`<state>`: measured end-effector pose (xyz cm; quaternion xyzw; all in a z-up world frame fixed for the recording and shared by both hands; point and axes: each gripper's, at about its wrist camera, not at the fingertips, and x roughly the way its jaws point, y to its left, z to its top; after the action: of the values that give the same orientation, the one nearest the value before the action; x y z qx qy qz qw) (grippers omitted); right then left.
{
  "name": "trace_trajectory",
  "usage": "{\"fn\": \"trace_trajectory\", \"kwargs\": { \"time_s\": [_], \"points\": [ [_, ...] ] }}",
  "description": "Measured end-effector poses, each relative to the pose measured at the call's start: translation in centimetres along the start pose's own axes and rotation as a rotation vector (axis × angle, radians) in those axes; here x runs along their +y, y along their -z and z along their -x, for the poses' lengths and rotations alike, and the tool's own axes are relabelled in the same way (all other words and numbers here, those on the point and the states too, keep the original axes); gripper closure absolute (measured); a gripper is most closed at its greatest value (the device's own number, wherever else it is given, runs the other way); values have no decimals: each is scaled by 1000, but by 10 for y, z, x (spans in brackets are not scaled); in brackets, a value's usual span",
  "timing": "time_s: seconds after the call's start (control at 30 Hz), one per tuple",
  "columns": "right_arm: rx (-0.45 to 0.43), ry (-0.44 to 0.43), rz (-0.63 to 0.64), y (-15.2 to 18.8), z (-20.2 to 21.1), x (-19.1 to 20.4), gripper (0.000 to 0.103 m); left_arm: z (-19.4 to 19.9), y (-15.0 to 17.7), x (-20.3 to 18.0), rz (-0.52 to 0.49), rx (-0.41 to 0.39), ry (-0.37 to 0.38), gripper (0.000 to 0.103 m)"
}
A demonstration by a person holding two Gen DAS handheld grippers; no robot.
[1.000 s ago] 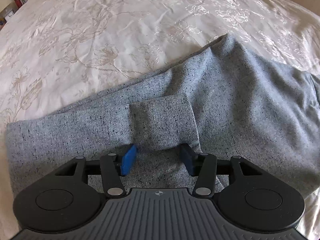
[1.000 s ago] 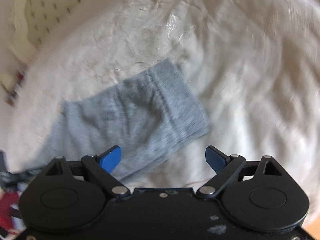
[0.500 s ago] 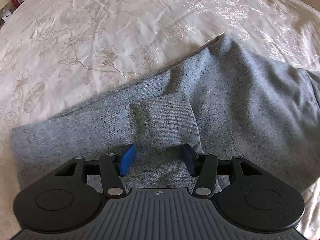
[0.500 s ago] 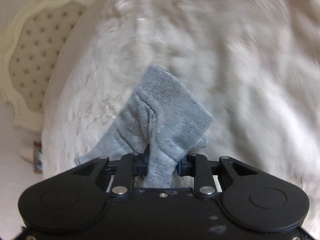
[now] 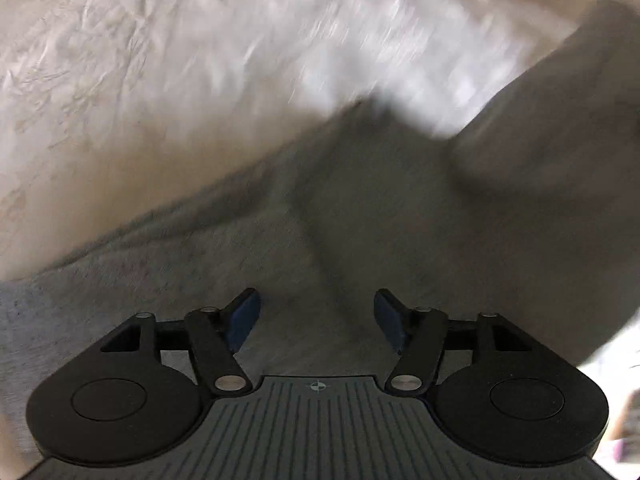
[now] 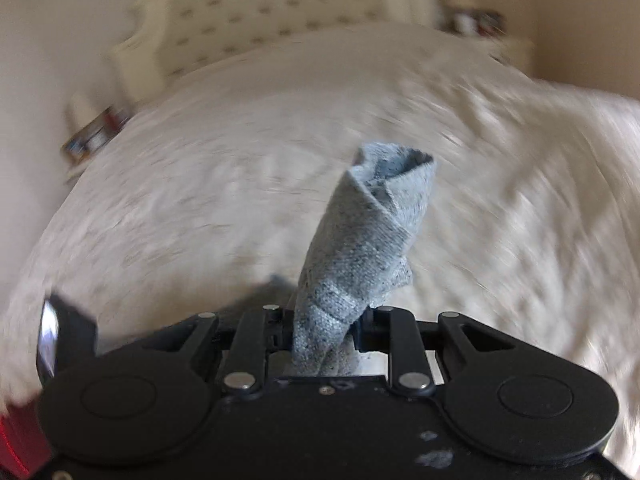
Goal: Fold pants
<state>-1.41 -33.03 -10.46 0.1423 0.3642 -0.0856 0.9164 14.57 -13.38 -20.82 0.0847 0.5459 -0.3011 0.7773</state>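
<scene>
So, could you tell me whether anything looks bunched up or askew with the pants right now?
Yes: the right gripper pinches the pants as a twisted, crumpled bunch rather than a flat edge. The left gripper is open over blurred fabric.

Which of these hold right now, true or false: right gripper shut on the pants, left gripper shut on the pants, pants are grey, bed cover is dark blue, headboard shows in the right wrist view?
1. The right gripper is shut on the pants. True.
2. The left gripper is shut on the pants. False: its fingers stand apart, cloth below them.
3. The pants are grey. True.
4. The bed cover is dark blue. False: it is white.
5. A headboard shows in the right wrist view. True.
</scene>
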Motion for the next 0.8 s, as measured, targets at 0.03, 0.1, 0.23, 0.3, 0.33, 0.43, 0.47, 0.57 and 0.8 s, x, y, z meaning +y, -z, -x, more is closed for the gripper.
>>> {"fn": "trace_trajectory", "kwargs": {
  "time_s": [0.03,0.1,0.23,0.3,0.33,0.43,0.47,0.57,0.8],
  "points": [
    [2,-12,45,0,2,16,79,10,-1,4,10,-22,31,38],
    [9,-48,147,5,2,54,79,32,-1,19,54,-75,117,23],
    [38,-113,309,26,-10,121,79,69,17,74,315,-164,333,15],
    [63,-130,367,42,-21,148,79,80,28,100,399,-202,332,7],
    [85,-140,378,50,-28,158,79,83,36,114,443,-210,326,5],
    [135,-144,436,74,-44,184,79,84,59,147,526,-174,307,1],
    [148,-135,487,84,-48,196,79,82,64,154,545,-160,322,1],
    [164,-113,675,112,-57,225,79,78,69,170,620,-153,417,1],
    [166,-140,1005,165,-61,256,59,47,62,167,605,-49,427,1]
  ]
}}
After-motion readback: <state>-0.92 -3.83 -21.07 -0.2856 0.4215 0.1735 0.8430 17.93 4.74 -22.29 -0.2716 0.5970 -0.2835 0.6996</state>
